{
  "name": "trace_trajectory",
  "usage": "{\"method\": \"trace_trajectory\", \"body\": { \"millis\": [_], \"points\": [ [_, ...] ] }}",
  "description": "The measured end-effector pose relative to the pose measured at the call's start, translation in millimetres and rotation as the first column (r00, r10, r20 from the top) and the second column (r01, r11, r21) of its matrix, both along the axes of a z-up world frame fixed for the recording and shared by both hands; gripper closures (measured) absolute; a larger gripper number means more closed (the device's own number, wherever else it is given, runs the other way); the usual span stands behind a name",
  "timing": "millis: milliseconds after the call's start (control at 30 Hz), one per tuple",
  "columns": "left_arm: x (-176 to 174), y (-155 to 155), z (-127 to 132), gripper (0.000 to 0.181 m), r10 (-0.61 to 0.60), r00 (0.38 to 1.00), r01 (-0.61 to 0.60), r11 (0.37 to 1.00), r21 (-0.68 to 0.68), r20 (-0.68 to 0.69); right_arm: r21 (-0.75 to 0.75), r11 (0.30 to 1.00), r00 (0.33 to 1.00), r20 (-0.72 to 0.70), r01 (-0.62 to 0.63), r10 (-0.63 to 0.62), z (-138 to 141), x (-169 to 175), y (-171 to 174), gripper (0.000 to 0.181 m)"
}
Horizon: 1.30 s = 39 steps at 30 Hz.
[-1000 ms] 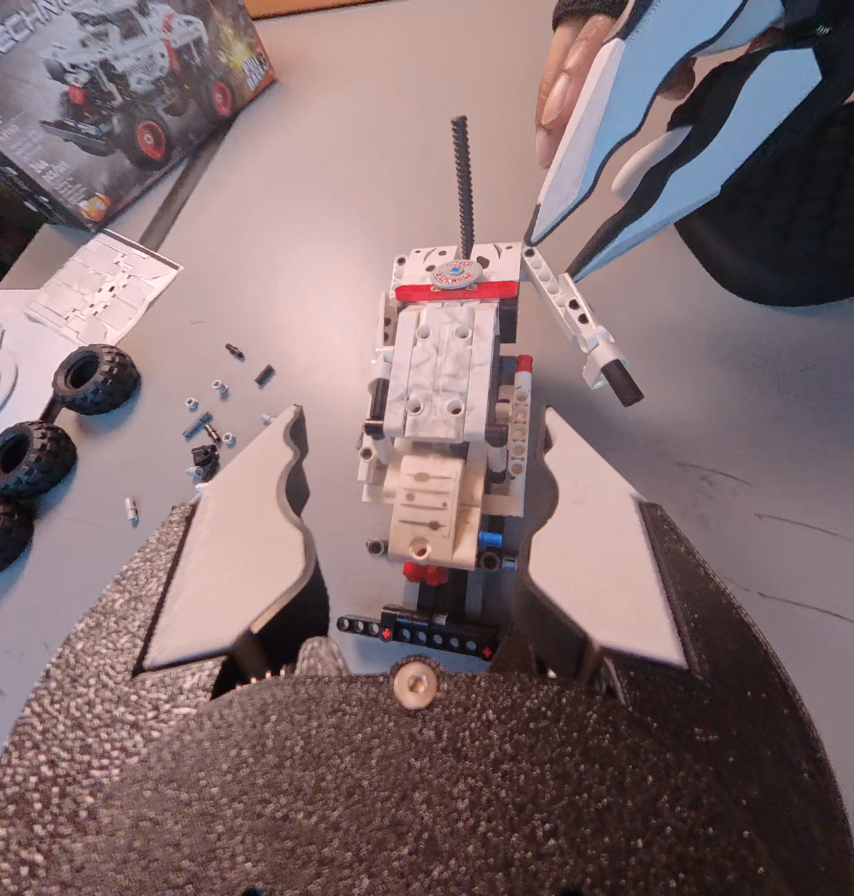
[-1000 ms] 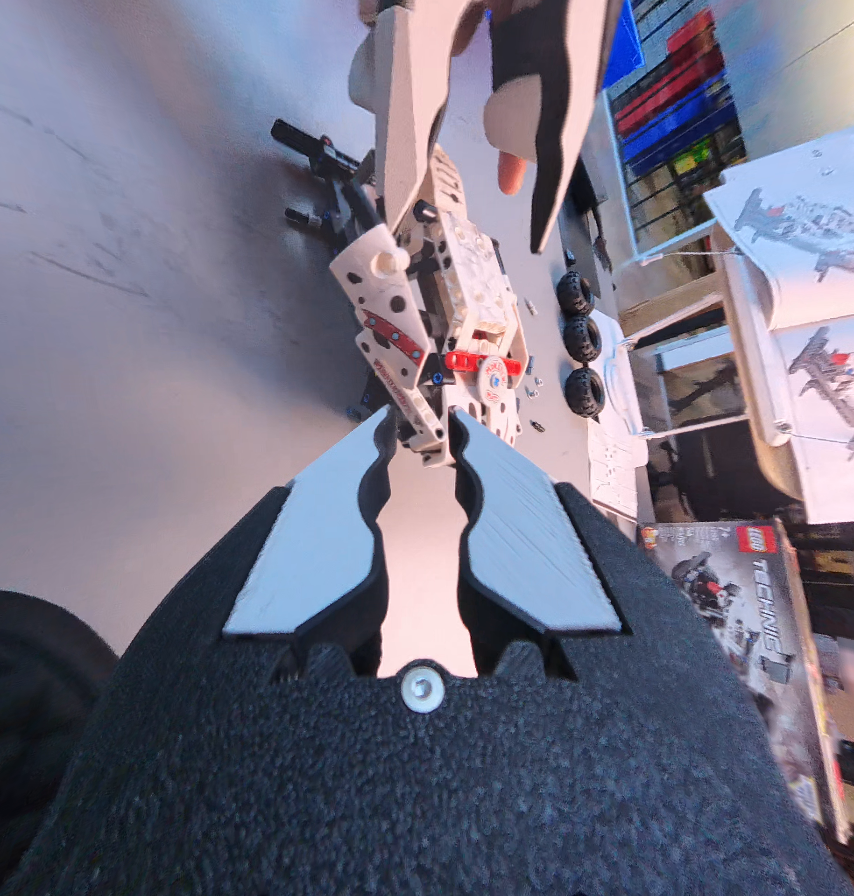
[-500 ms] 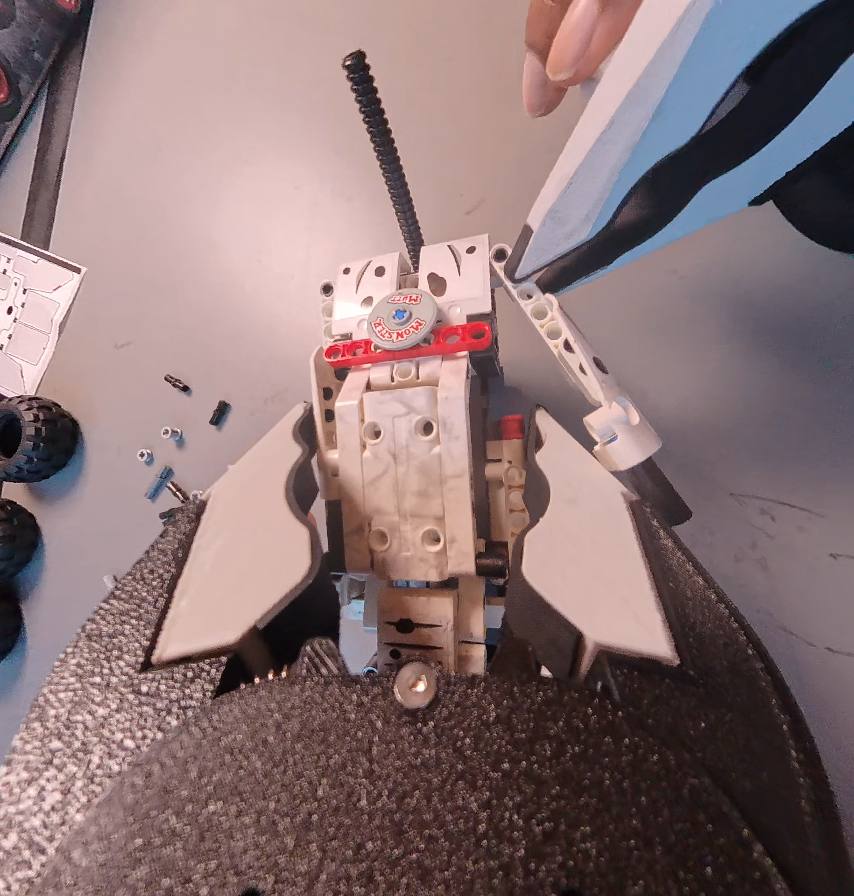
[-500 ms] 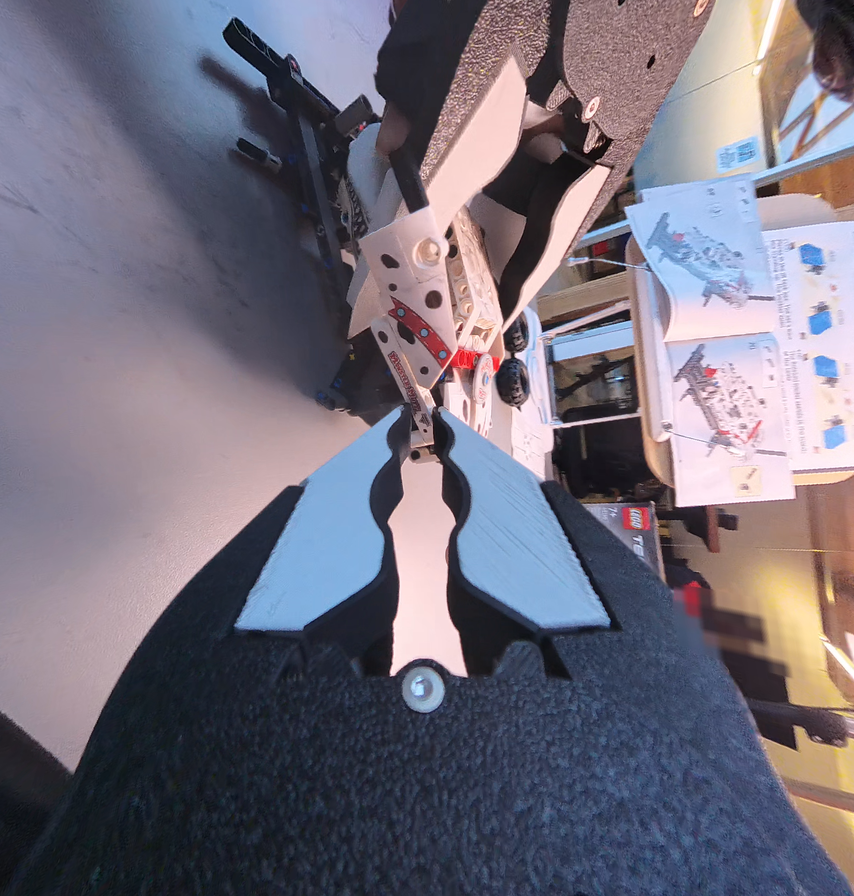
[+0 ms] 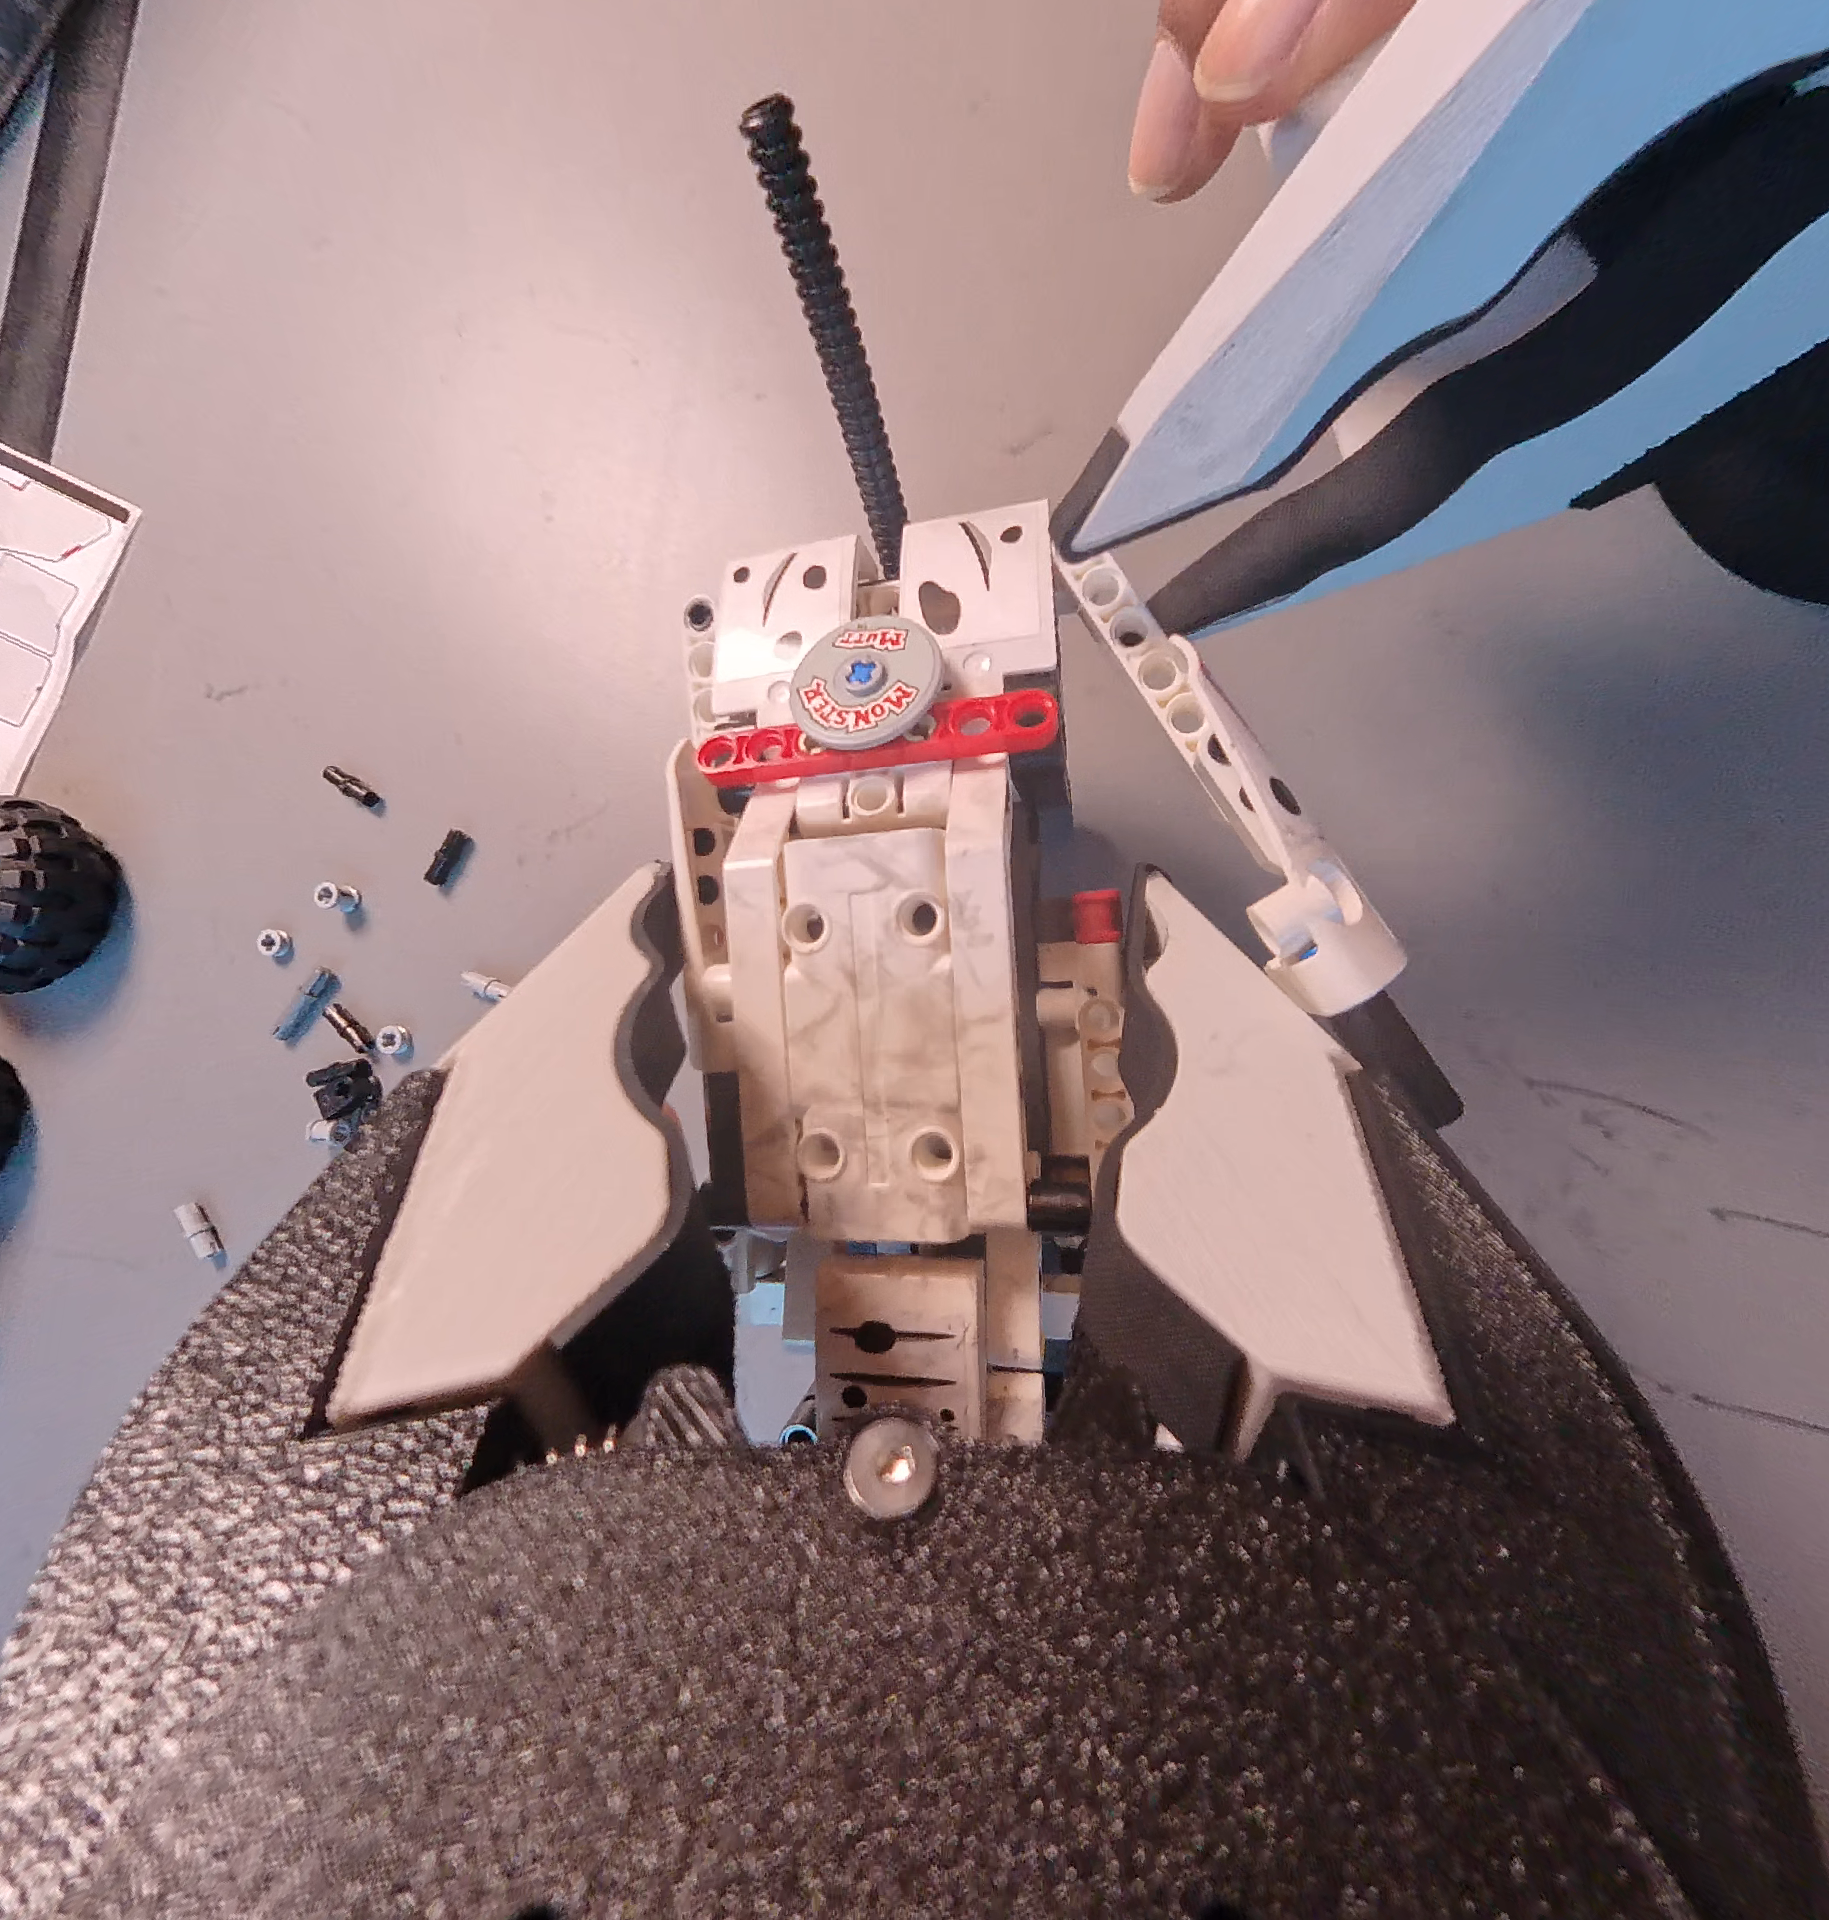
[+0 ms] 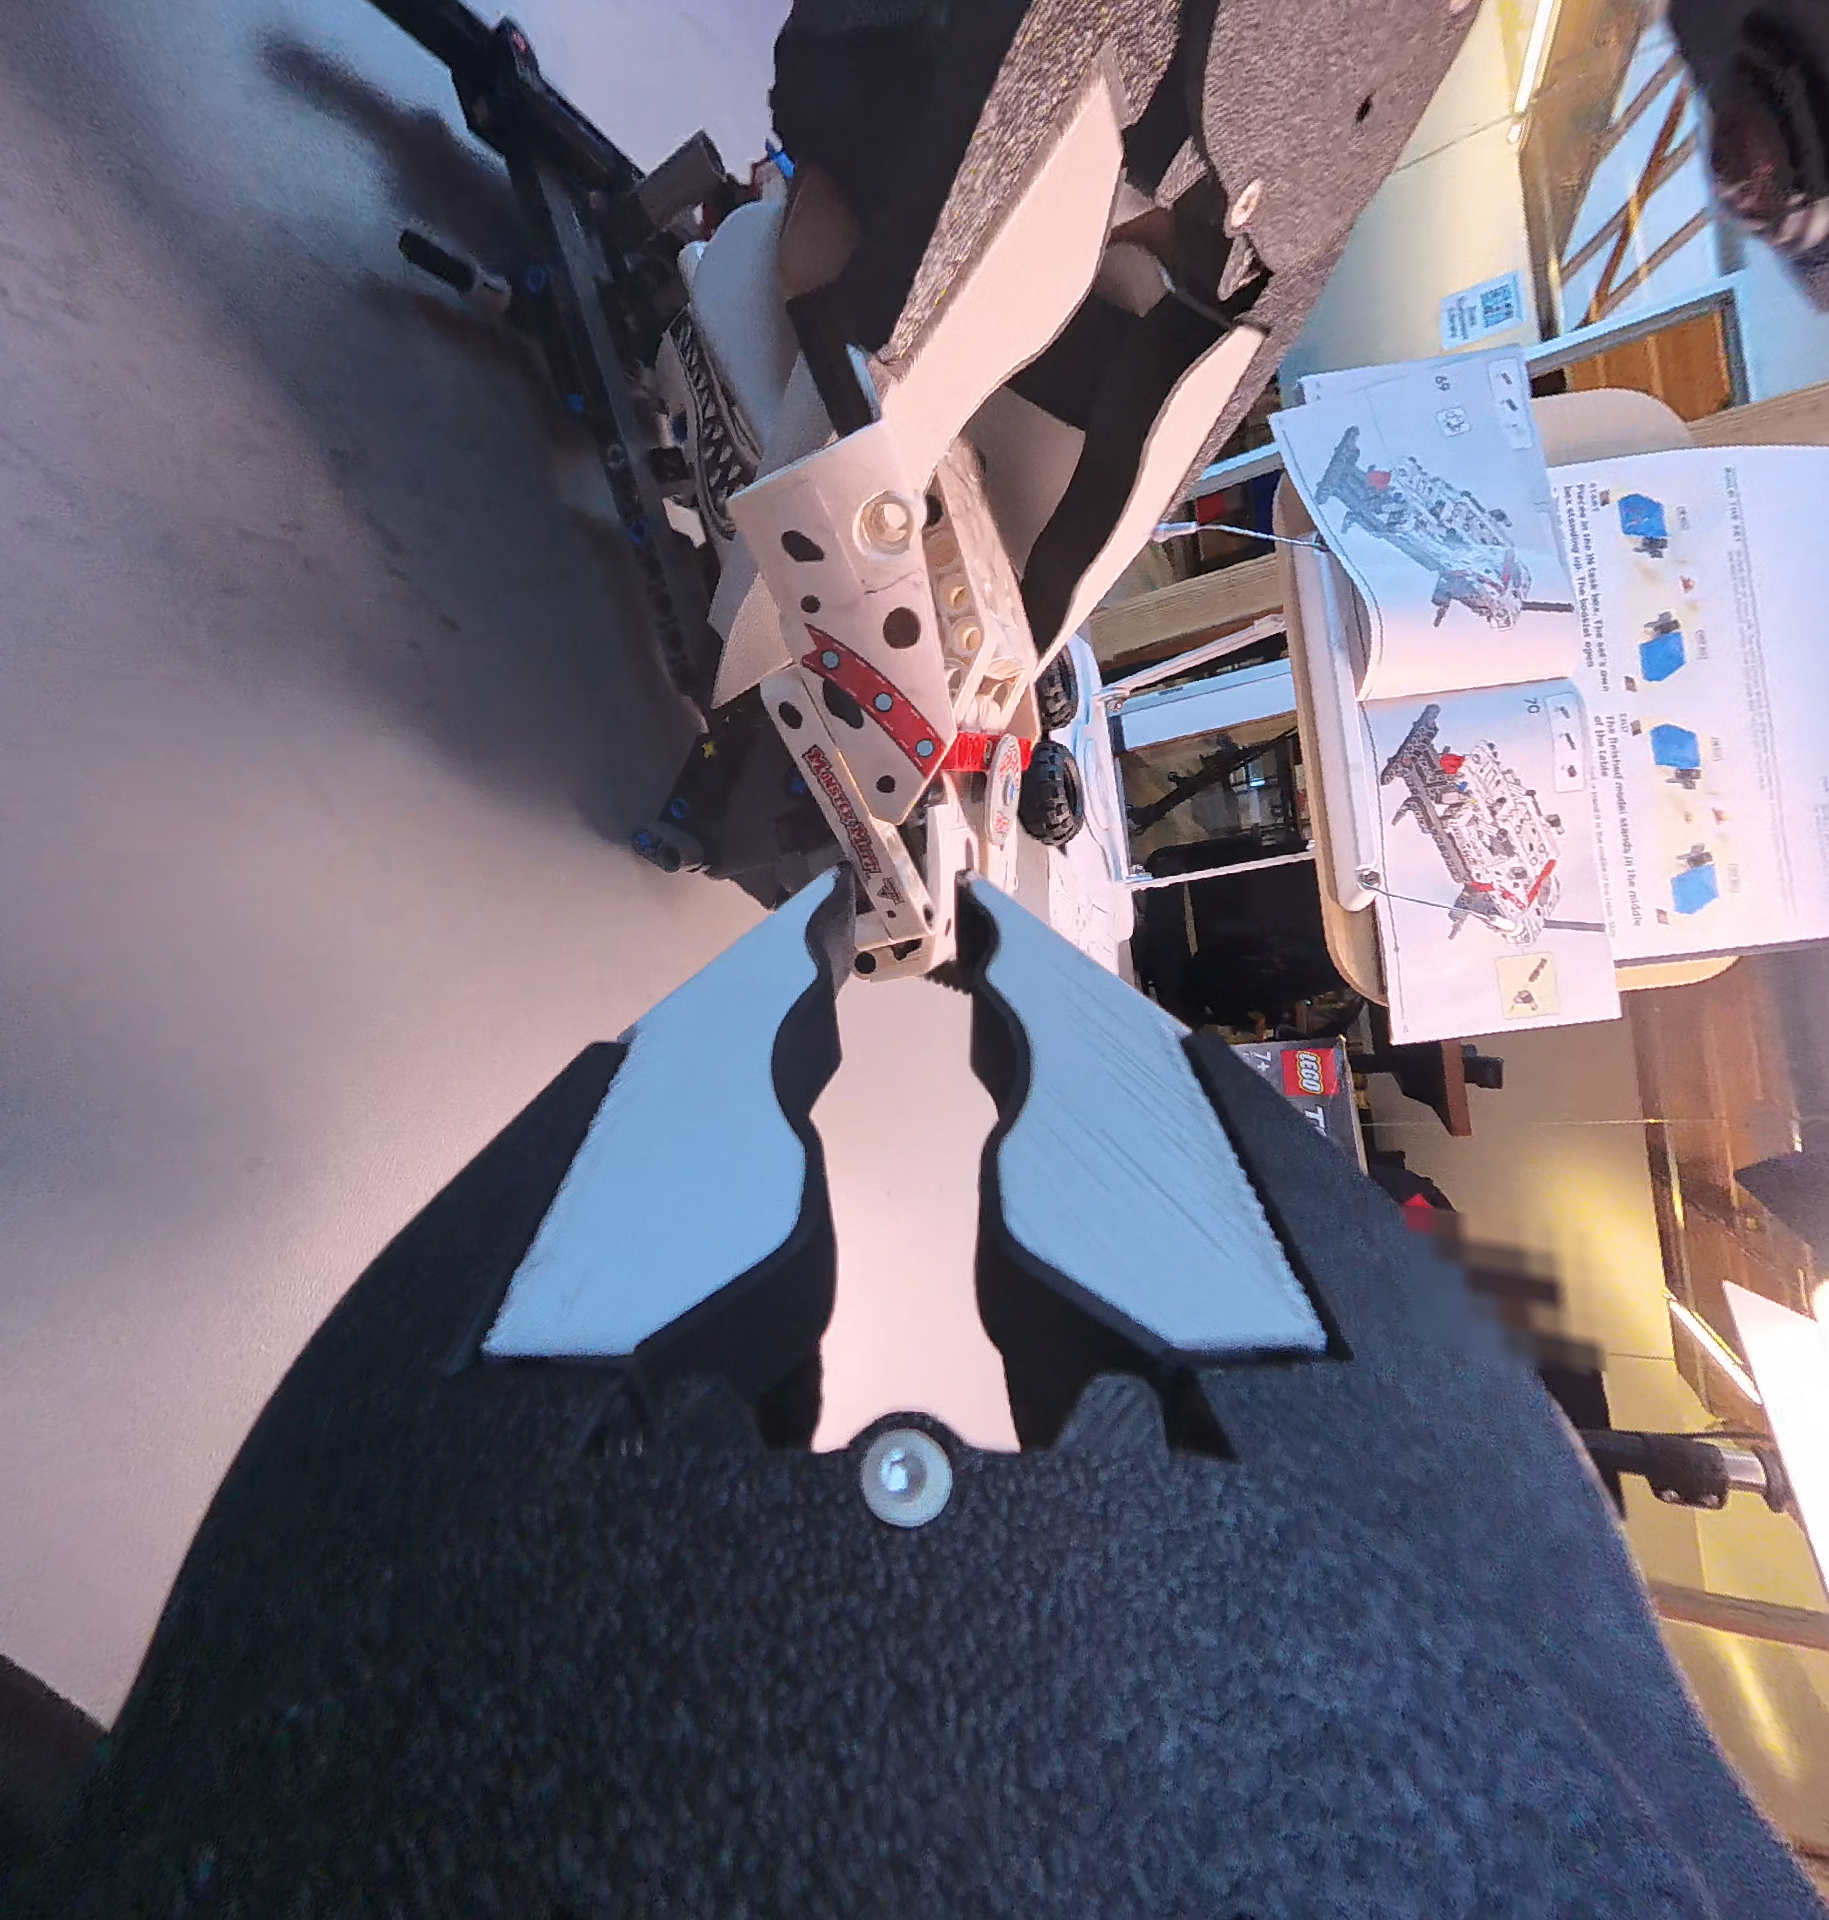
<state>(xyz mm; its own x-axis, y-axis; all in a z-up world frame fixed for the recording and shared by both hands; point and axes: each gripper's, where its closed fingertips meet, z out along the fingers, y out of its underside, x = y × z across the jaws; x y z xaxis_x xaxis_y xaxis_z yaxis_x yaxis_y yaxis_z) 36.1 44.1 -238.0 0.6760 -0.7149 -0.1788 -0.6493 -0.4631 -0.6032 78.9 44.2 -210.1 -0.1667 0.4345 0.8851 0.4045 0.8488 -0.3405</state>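
Observation:
A white spotted toy truck body [image 5: 868,1039] of building bricks stands on the grey table [image 5: 422,364], with a red beam [image 5: 889,743] and a black ribbed rod [image 5: 837,312] at its far end. My left gripper [image 5: 899,904] straddles the body, and its fingers [image 5: 536,1122] press on both sides. My right gripper [image 6: 899,899] is shut on the end of a white side panel [image 6: 868,831] that angles out from the body. The panel also shows in the left wrist view [image 5: 1190,727], with the right gripper [image 5: 1086,540] at its far end.
Black tyres [image 5: 16,894], loose small pins [image 5: 349,997] and a sticker sheet [image 5: 16,623] lie at the left. An open instruction booklet [image 6: 1512,675] and the set's box [image 6: 1305,1081] are beyond the table edge. A person's fingers [image 5: 1201,83] are by the right gripper. Across from one pair of fingers to the other is roughly 6 centimetres.
My left gripper has moved forward over the truck body and closed on its sides. My right gripper has kept hold of the side panel.

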Motion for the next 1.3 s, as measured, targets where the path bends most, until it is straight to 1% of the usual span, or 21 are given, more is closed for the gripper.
{"method": "trace_trajectory", "body": {
  "millis": [33,167,300,333,367,400,433,500,633,700,733,767,900,967,1067,1133,1167,1233,1300],
  "points": [
    [0.5,-0.4,0.0,0.096,0.000,1.000,0.000,1.000,0.005,-0.001,0.012,1.000,1.000,0.026,0.008,-0.009,-3.7,-0.5,3.4,0.167],
    [0.2,-0.3,-0.6,0.096,0.016,1.000,-0.016,1.000,0.006,-0.004,0.037,0.999,0.999,0.050,-0.014,0.012,-2.1,-1.9,5.0,0.170],
    [-0.3,1.1,-4.4,0.095,0.031,0.998,-0.030,0.999,0.013,-0.055,0.057,0.998,0.997,0.070,-0.031,0.027,2.5,-2.7,3.6,0.174],
    [0.4,1.2,-4.7,0.097,0.032,0.998,-0.031,0.999,0.016,-0.056,0.068,0.997,0.999,0.022,-0.039,0.038,12.7,-5.6,2.7,0.175],
    [4.5,1.3,-4.7,0.098,0.018,0.998,-0.016,0.999,0.030,-0.053,0.085,0.995,0.997,-0.052,-0.056,0.061,33.7,-9.9,-0.9,0.175],
    [8.6,1.6,-4.7,0.096,0.010,0.998,-0.008,0.999,0.040,-0.056,0.106,0.993,0.995,-0.077,-0.053,0.061,51.7,-13.8,-2.0,0.175],
    [10.8,2.0,-4.6,0.095,0.012,0.998,-0.010,0.999,0.041,-0.064,0.127,0.990,0.995,-0.067,-0.066,0.075,62.3,-16.9,-4.3,0.175],
    [11.5,2.9,-4.3,0.093,0.018,0.998,-0.016,0.999,0.031,-0.064,0.174,0.982,0.997,-0.025,-0.073,0.079,64.8,-17.5,1.1,0.175],
    [12.2,3.0,-3.1,0.094,0.012,0.999,-0.011,0.999,0.048,-0.038,0.132,0.991,0.998,-0.053,-0.039,0.047,69.8,-4.0,12.0,0.174],
    [12.4,3.4,-2.9,0.095,0.009,0.999,-0.007,0.999,0.050,-0.039,0.109,0.994,0.998,-0.059,-0.017,0.023,65.5,2.0,13.3,0.174],
    [12.6,3.5,-2.6,0.089,0.006,0.999,-0.005,0.999,0.050,-0.036,0.093,0.996,0.998,-0.059,0.002,0.004,61.4,5.0,15.1,0.174],
    [12.7,3.4,-2.3,0.094,0.006,1.000,-0.004,0.999,0.048,-0.028,0.071,0.997,0.998,-0.065,0.016,-0.012,57.7,7.8,16.1,0.174],
    [13.2,2.0,2.8,0.094,0.001,1.000,-0.002,0.998,0.062,0.011,-0.002,0.998,0.994,-0.080,0.067,-0.067,43.6,18.3,16.0,0.174],
    [15.4,-0.3,16.3,0.091,-0.016,0.998,0.011,0.996,0.093,0.054,0.005,0.996,0.994,-0.073,0.086,-0.086,37.6,22.8,14.6,0.174],
    [21.4,-13.6,48.0,0.091,-0.080,0.988,0.059,0.987,0.150,0.132,0.073,0.994,0.997,-0.029,0.077,-0.075,26.6,28.3,7.6,0.174],
    [27.2,-33.8,62.3,0.101,-0.143,0.969,0.116,0.983,0.141,0.201,0.097,0.994,0.999,0.022,0.041,-0.044,15.3,31.6,-2.3,0.174],
    [26.8,-41.6,66.5,0.107,-0.154,0.963,0.124,0.982,0.145,0.220,0.099,0.995,0.998,0.052,0.011,-0.017,8.2,33.2,-9.5,0.174],
    [21.0,-51.8,66.1,0.121,-0.141,0.966,0.109,0.982,0.152,0.218,0.072,0.997,0.992,0.126,-0.030,0.021,-10.2,35.2,-22.4,0.174],
    [8.7,-51.4,59.3,0.120,-0.084,0.979,0.052,0.984,0.170,0.188,0.012,0.999,0.976,0.212,-0.053,0.050,-32.7,35.8,-33.9,0.174]
  ]
}}
